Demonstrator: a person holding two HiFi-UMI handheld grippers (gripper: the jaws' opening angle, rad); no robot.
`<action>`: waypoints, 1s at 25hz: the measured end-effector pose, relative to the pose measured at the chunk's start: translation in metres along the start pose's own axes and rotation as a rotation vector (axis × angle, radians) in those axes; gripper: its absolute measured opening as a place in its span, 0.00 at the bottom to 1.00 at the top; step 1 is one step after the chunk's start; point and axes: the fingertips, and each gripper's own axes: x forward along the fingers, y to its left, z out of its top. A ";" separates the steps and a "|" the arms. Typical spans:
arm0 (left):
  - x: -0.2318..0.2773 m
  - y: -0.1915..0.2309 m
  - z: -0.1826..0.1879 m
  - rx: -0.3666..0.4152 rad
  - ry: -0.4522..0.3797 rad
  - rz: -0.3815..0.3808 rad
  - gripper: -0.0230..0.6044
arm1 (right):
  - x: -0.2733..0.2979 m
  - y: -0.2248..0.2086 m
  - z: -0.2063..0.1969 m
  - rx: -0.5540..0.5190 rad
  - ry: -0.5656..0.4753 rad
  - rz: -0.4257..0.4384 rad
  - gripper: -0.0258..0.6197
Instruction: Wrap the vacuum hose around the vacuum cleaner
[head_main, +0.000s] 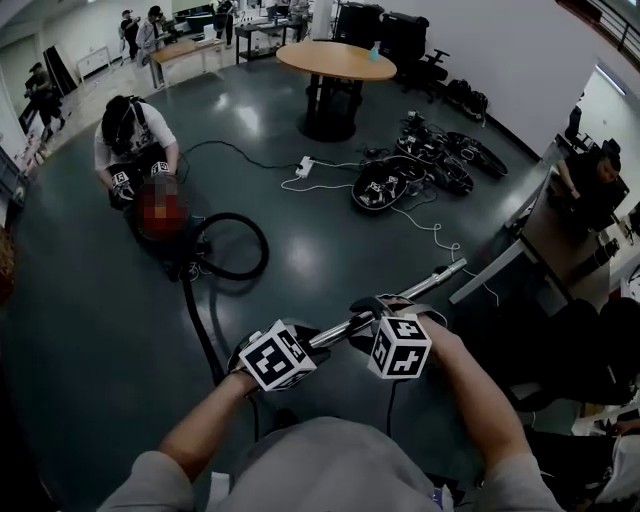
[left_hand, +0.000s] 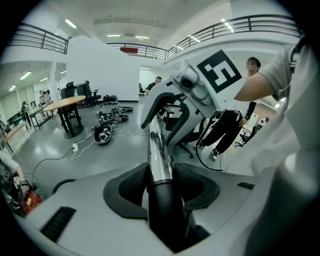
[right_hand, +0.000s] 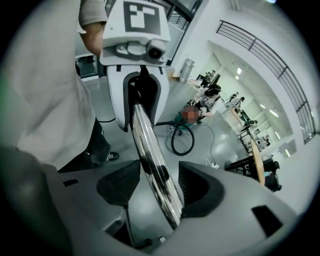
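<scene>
Left gripper (left_hand: 162, 186): clenched on the chrome wand (left_hand: 159, 150) just where the cuff of the black vacuum hose (left_hand: 164, 215) joins it, both pads pressing. Right gripper (right_hand: 160, 186): released, jaws apart. The wand passes slantwise between them, close against one pad and clear of the other. This gripper sits just ahead of the left one along the wand, whose free end juts beyond both. Hose: trails below the left gripper across the dark floor (head_main: 90, 330) to a loop well beyond, beside a crouching person (head_main: 135, 135). Round table (head_main: 335, 60): far ahead.
</scene>
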 end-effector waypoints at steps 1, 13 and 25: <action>0.000 0.002 -0.002 -0.010 0.002 -0.004 0.32 | -0.008 -0.005 0.000 0.031 -0.012 -0.044 0.38; 0.005 0.030 -0.005 -0.098 -0.120 -0.010 0.32 | -0.044 -0.022 -0.015 0.933 -0.464 -0.353 0.38; 0.012 0.043 0.039 -0.150 -0.201 0.089 0.32 | -0.025 -0.064 -0.043 1.588 -0.871 -0.080 0.38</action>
